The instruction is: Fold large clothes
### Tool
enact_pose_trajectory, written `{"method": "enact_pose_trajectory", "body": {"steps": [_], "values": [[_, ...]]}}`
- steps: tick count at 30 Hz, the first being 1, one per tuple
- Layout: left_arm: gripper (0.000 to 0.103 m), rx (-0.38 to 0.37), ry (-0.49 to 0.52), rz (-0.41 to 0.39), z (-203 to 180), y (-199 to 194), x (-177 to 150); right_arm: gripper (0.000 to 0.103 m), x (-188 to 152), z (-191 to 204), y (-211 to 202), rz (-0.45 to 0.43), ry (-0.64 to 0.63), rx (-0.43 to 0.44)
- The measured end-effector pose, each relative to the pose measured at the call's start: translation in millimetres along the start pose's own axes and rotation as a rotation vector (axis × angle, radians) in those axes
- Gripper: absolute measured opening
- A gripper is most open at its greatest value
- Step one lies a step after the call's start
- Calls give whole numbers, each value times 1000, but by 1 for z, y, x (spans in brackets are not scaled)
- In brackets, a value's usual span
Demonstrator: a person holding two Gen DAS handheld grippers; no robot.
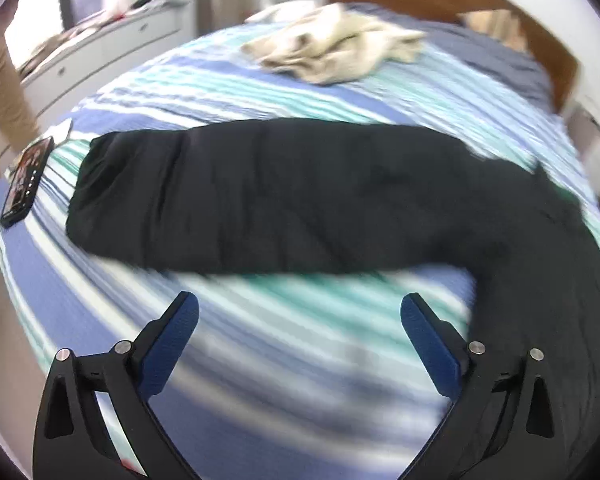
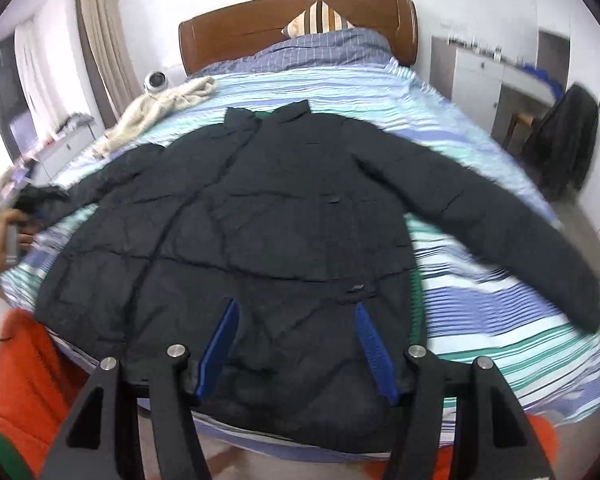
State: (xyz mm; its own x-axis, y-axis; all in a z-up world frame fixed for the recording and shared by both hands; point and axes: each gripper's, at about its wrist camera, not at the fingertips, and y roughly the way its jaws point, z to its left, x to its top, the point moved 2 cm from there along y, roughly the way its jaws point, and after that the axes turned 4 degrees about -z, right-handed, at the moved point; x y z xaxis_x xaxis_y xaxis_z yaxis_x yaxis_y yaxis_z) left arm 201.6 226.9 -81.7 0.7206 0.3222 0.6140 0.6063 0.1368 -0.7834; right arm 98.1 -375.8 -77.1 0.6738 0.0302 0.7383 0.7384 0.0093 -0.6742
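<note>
Jacket: dark quilted, spread flat, sleeves out | left gripper wide, empty | right gripper parted, empty

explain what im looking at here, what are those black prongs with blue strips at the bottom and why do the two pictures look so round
There is no robot. A person holds a hand tool in each hand, and each tool carries a wide-angle camera looking along its jaws, which bends the picture round. The black prongs with blue pads are those jaws.

One picture is from the left gripper, the other from the right gripper.

On the striped bed lies a dark padded jacket, spread flat with its sleeves out. The left view looks across one sleeve. A cream garment lies crumpled near the headboard, and a phone sits at the bed's edge.

Both pairs of jaws stand open; the left holds nothing. The right hovers over the jacket's hem; I cannot tell whether it touches.
</note>
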Motion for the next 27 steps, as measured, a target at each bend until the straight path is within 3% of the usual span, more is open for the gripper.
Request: {"method": "enact_pose_trajectory", "body": {"steps": [3,5,7,8,10,13,17,21,27], "values": [[103,-83,74,-3,-18,-33,-46,62,-5,-16,0,-12,-37,-86],[102,-92,107,4,-26,-40,-73,62,-9,-33,1,-15,-25,-142],[103,-56,160,9,-34,-27,-83,62,-14,-52,0,-28,7,-182],[102,-4,194,16,-39,-20,-93,63,-17,-61,0,-33,21,-206],[103,37,212,17,-40,-9,-100,70,-23,-82,0,-41,69,-272],[103,22,162,11,-34,-7,-100,78,-32,-112,-8,-66,154,-348],[103,5,134,9,-31,0,-97,80,-54,-139,-10,-40,253,-411],[103,-1,130,-14,-30,-1,-101,80,-75,-144,-6,0,297,-434],[103,2,133,-76,-30,6,-98,80,-79,-145,-10,-20,301,-432]]}}
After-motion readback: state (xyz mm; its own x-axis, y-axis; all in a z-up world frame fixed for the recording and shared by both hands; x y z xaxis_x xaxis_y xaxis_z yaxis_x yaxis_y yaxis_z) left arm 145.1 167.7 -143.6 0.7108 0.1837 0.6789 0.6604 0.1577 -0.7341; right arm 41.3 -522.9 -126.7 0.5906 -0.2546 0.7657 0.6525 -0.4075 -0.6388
